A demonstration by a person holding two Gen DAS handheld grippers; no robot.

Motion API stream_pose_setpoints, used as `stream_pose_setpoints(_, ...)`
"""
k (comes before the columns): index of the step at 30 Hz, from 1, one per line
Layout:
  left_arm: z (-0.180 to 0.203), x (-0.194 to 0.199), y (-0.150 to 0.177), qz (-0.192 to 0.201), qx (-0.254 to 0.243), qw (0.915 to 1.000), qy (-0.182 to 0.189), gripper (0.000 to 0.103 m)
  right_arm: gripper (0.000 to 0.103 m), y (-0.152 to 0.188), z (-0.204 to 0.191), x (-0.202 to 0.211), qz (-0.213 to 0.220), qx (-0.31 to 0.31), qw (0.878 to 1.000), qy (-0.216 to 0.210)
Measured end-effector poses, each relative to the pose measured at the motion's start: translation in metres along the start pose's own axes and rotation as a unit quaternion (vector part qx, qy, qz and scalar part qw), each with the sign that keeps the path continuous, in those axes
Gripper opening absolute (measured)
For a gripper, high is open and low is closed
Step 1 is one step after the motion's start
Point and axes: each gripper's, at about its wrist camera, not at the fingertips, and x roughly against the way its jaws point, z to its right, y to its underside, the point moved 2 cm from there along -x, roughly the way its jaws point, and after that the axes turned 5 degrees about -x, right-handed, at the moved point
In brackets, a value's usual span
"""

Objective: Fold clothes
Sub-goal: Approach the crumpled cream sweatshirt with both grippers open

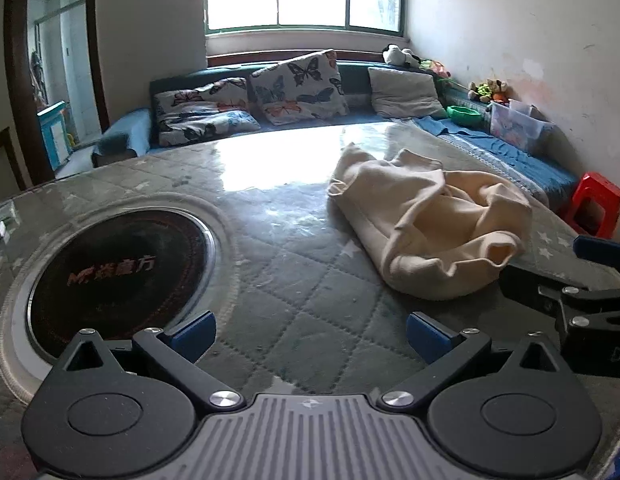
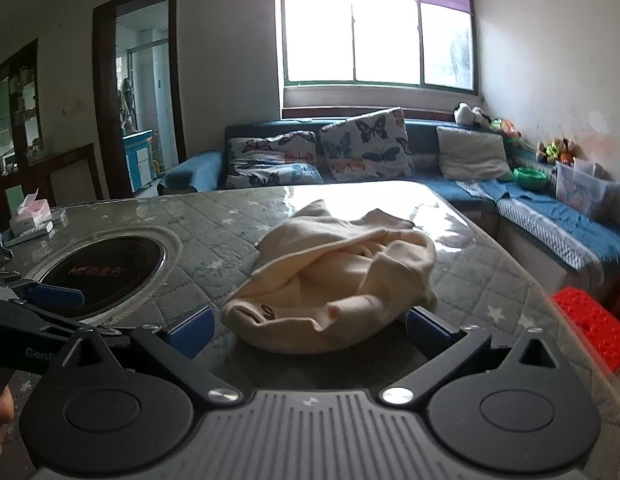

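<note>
Both claws gaped wide and empty, left gripper and right gripper, before the cream garment, rumpled on the quilted table. Soft, light, floppy stuff: best pinched at a hem edge.

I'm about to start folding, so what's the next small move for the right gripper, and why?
Probably ease the right gripper forward and close on the near edge of the cream garment. It lies crumpled on the quilted table, the jaws are open with that edge between them, and neither gripper holds anything.
</note>
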Motion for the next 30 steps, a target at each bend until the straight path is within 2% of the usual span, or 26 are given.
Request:
stream_pose_setpoints(5, 0.006, 0.003, -0.001, 0.002, -0.007, 1.0000, -0.006, 0.103, 0.103, 0.005, 0.001, -0.001, -0.006, 0.004, 1.000, 0.013)
stream_pose_setpoints(7, 0.008, 0.004, -0.001, 0.003, -0.010, 0.9999, -0.009, 0.103, 0.103, 0.008, 0.011, 0.006, -0.006, -0.018, 1.000, 0.007)
stream_pose_setpoints(16, 0.015, 0.008, 0.008, -0.014, -0.020, 0.9997, -0.006, 0.103, 0.103, 0.016, 0.021, 0.013, -0.018, -0.047, 0.998, 0.036)
stream_pose_setpoints(19, 0.014, 0.009, 0.011, -0.025, -0.009, 0.9996, 0.001, 0.103, 0.103, 0.018, 0.021, 0.013, -0.025, -0.047, 0.997, 0.047)
stream_pose_setpoints(23, 0.013, 0.009, 0.017, -0.043, 0.003, 0.9990, -0.008, 0.103, 0.103, 0.021, 0.021, 0.014, -0.033, -0.047, 0.997, 0.048)
stream_pose_setpoints(30, 0.014, 0.012, 0.023, -0.046, 0.004, 0.9988, -0.020, 0.103, 0.103, 0.024, 0.014, 0.015, -0.040, -0.031, 0.998, 0.047)
